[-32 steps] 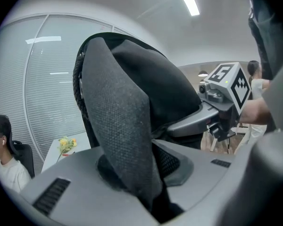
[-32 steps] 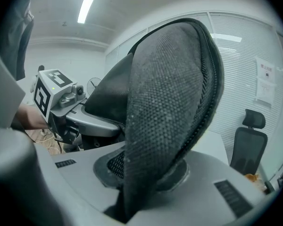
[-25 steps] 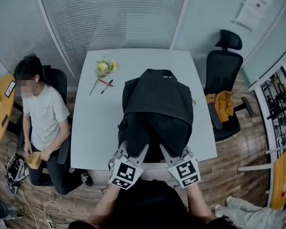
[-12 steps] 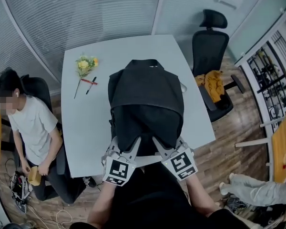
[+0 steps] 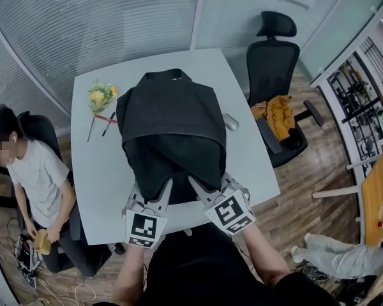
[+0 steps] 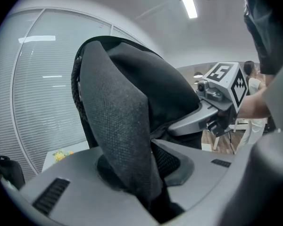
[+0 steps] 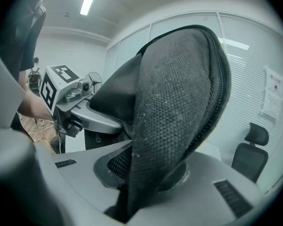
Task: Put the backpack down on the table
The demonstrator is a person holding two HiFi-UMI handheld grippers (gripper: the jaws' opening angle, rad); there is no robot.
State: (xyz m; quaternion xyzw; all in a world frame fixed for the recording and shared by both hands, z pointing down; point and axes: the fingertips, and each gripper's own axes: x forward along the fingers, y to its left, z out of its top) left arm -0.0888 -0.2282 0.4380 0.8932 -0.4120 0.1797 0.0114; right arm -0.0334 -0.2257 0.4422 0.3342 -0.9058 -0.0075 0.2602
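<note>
A black backpack [image 5: 172, 129] hangs over the middle of the white table [image 5: 92, 171], its lower edge toward me. My left gripper [image 5: 161, 187] is shut on a padded shoulder strap [image 6: 120, 126] at the bag's near left. My right gripper [image 5: 198, 183] is shut on the other strap [image 7: 172, 112] at the near right. In each gripper view the mesh strap runs up between the jaws and fills the middle of the picture. The left gripper view shows the right gripper [image 6: 198, 119] beside it, and the right gripper view shows the left gripper [image 7: 92, 117]. Whether the bag's base touches the tabletop is hidden.
Yellow flowers [image 5: 101, 97] and pens [image 5: 106, 118] lie on the table's far left. A computer mouse [image 5: 230, 121] sits right of the bag. A black chair [image 5: 274, 75] with an orange cloth [image 5: 277, 115] stands at the right. A seated person [image 5: 32, 177] is at the left.
The backpack and both grippers have moved further over the table, away from its near edge. Both grips on the straps are unchanged.
</note>
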